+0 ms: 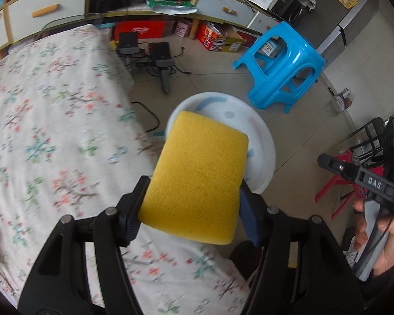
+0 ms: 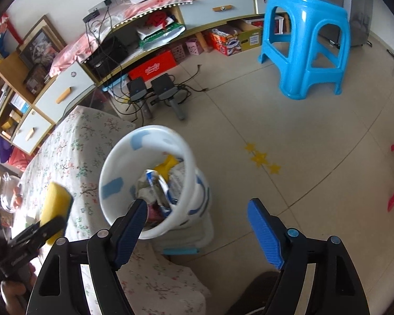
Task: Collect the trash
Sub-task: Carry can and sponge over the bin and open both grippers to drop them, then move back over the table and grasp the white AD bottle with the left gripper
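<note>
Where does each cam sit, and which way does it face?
Left wrist: on the left gripper, looking down over its fingers at the yellow foam sponge they clamp; the other hand shows.
Right wrist: on the right gripper, jaws open and empty, looking down into the white plastic bin.
Shared: sponge, bin, floral tablecloth, blue plastic stool.

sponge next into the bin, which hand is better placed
Left. The left gripper already clamps the yellow sponge just short of the white bin; the right gripper is open and empty.
</note>
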`<state>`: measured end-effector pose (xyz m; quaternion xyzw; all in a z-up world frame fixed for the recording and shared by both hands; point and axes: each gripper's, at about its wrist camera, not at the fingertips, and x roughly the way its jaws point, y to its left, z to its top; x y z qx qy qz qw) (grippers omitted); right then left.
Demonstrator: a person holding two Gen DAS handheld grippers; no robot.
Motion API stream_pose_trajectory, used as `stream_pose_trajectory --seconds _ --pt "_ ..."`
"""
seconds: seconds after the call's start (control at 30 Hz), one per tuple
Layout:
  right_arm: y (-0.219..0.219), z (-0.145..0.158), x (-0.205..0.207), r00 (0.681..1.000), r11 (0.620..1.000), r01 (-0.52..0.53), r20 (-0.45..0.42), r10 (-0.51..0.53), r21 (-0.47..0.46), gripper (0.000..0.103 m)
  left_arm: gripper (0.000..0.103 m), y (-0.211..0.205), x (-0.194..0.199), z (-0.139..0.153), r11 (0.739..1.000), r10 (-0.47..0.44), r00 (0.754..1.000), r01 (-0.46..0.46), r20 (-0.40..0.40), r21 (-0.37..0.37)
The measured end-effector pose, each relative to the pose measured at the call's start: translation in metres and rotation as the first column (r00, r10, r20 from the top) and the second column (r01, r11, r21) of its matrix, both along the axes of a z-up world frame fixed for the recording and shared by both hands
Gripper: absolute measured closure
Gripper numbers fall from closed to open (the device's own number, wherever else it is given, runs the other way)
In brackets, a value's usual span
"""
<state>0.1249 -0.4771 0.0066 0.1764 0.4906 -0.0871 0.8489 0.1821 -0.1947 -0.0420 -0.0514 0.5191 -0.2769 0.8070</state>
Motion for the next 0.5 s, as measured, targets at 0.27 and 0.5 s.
stream_pose_trajectory --seconds 0.27,0.5 --pt "-0.02 0.006 -0.006 0.999 0.999 0.036 0.024 -0.037 0.034 0.022 0.032 -0.036 0.016 0.002 0.999 -0.03 0.998 0.032 0.057 -0.027" --pt "-0.024 0.012 -0.008 0.997 0.997 0.056 0.047 -0.059 0.054 0.02 0.006 -0.032 0.014 0.01 0.999 -0.012 0.994 0.008 0.109 0.037"
